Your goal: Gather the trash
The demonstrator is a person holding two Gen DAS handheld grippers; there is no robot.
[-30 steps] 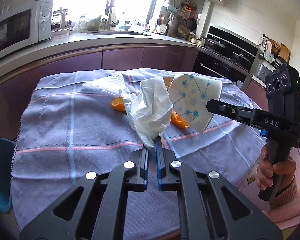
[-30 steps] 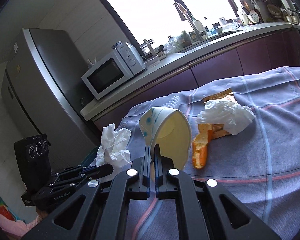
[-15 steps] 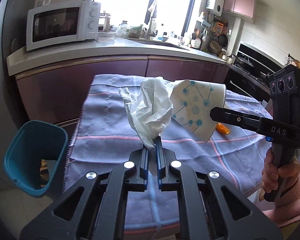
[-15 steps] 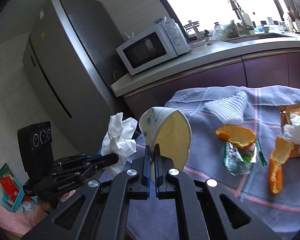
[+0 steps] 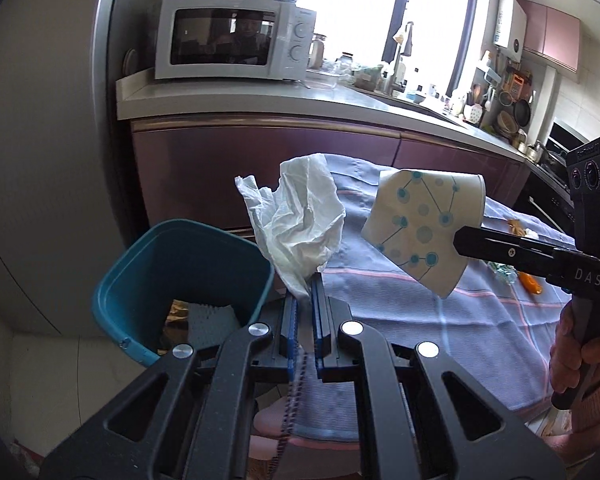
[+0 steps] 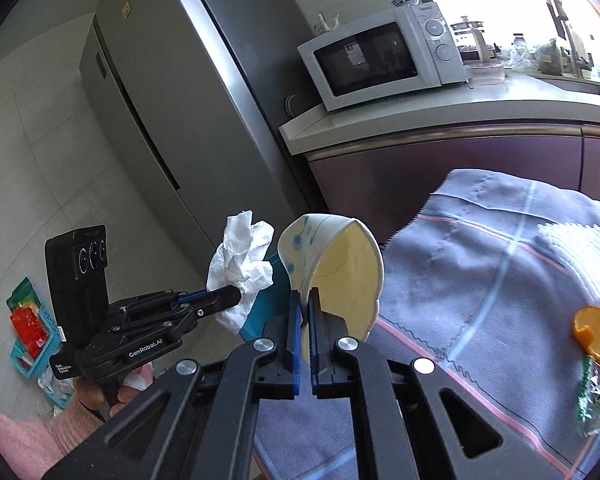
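My left gripper [image 5: 304, 284] is shut on a crumpled white tissue [image 5: 300, 216] and holds it in the air just right of the teal trash bin [image 5: 140, 272]. The tissue also shows in the right wrist view [image 6: 240, 264]. My right gripper [image 6: 305, 300] is shut on the rim of a paper cup [image 6: 340, 268] with blue dots, held tilted over the table's left edge. In the left wrist view the cup [image 5: 424, 224] hangs right of the tissue. The bin holds some wrappers and a white foam net.
The table under a blue-grey checked cloth [image 6: 480, 280] carries orange peel [image 6: 592, 336], a green wrapper [image 6: 592, 400] and a white foam net [image 6: 580, 248]. A purple counter with a microwave [image 5: 232, 40] stands behind. A fridge [image 6: 172, 100] is at the left.
Both grippers have swung left from over the table toward the teal bin, carrying the tissue and the cup. The bin has come close under the left gripper.
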